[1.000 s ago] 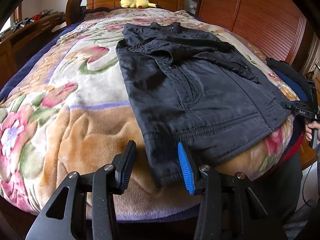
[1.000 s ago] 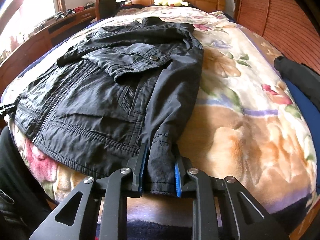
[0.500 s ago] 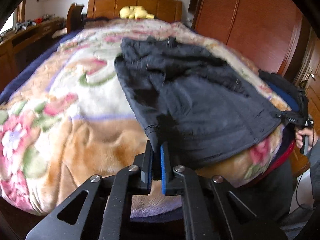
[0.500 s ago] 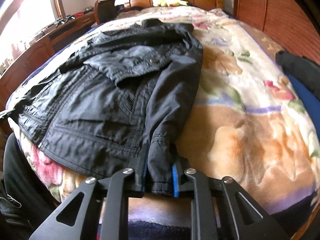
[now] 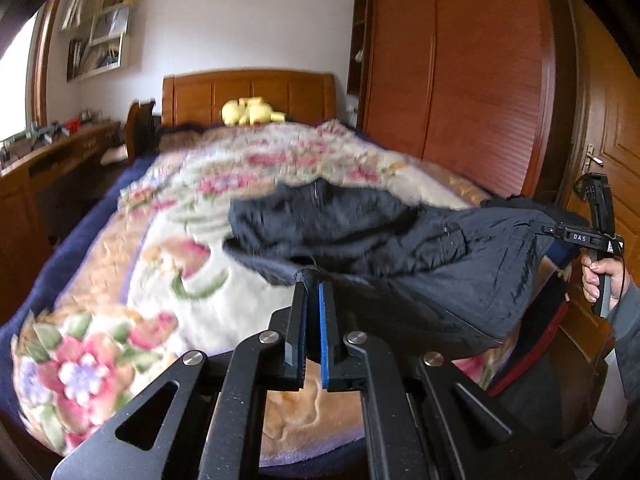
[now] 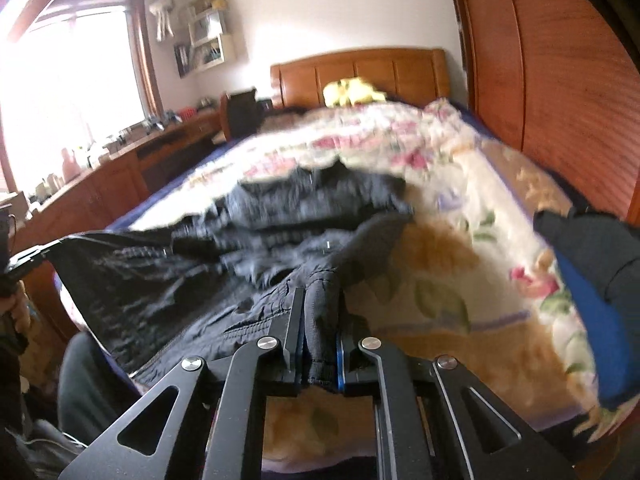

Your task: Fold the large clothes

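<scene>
A large black padded jacket (image 5: pixel 400 248) is held raised off the floral plush blanket (image 5: pixel 168 240), its hem corners pinched in the left tongs (image 5: pixel 313 292) and right tongs (image 6: pixel 318 304), apparently for folding toward the collar ahead.

1 black jacket (image 5: pixel 420 256), 1 floral blanket (image 5: pixel 168 248), 1 yellow plush (image 5: pixel 250 111), 2 grippers: left gripper (image 5: pixel 313 292), right gripper (image 6: pixel 318 300).
</scene>
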### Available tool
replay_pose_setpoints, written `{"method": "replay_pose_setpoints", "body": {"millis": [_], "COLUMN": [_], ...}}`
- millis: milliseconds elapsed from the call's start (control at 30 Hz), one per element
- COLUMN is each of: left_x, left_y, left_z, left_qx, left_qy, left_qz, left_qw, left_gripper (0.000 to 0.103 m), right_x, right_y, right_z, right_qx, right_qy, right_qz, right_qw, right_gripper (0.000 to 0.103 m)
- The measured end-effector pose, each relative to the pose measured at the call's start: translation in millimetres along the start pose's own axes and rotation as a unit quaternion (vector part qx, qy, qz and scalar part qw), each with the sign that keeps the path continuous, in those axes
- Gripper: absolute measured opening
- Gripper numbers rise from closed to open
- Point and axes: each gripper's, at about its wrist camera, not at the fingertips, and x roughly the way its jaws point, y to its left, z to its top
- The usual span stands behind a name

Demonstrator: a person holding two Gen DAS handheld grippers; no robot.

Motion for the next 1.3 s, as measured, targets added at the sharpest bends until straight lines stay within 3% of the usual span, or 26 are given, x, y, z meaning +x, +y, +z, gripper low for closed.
{"method": "replay_pose_setpoints", "body": {"millis": [300,433,533,667,933,1067,1300], "left_x": [-72.5,-84.6,-74.7,-40.9,55.5,102.9,161.6], "left_y": [-11.9,-7.3,-4.5,3.2,15.8,30.7,56.9], "left_z": [33.3,35.6,35.0,31.4,37.5,53.0,101.9], "left_qx": [0.032,0.026,0.024,0.016,0.012,0.002,-0.012], "left_qy": [-0.068,-0.083,-0.080,-0.059,-0.016,-0.002,-0.011], "left_qz": [0.015,0.007,0.011,0.013,0.023,0.035,0.079], "left_qw": [0.9971,0.9962,0.9965,0.9980,0.9995,0.9994,0.9967], "left_gripper": [0.005,0.005,0.005,0.005,0.005,0.005,0.005], "right_x": [-99.9,-133.9,-136.7,-105.3,3.7,61.3,137.7], "right_y": [20.8,21.9,19.0,15.2,-16.5,-38.0,-52.3], "right_z": [22.8,20.1,11.6,-2.6,-11.0,10.8,84.3], "right_qx": [-0.031,-0.035,-0.039,-0.039,-0.013,0.013,-0.012], "right_qy": [-0.077,-0.101,-0.102,-0.077,-0.016,-0.004,-0.016], "right_qz": [0.000,0.009,0.001,-0.009,-0.020,-0.020,-0.079], "right_qw": [0.997,0.994,0.994,0.996,1.000,1.000,0.997], "right_gripper": [0.010,0.010,0.010,0.010,0.011,0.011,0.011]}}
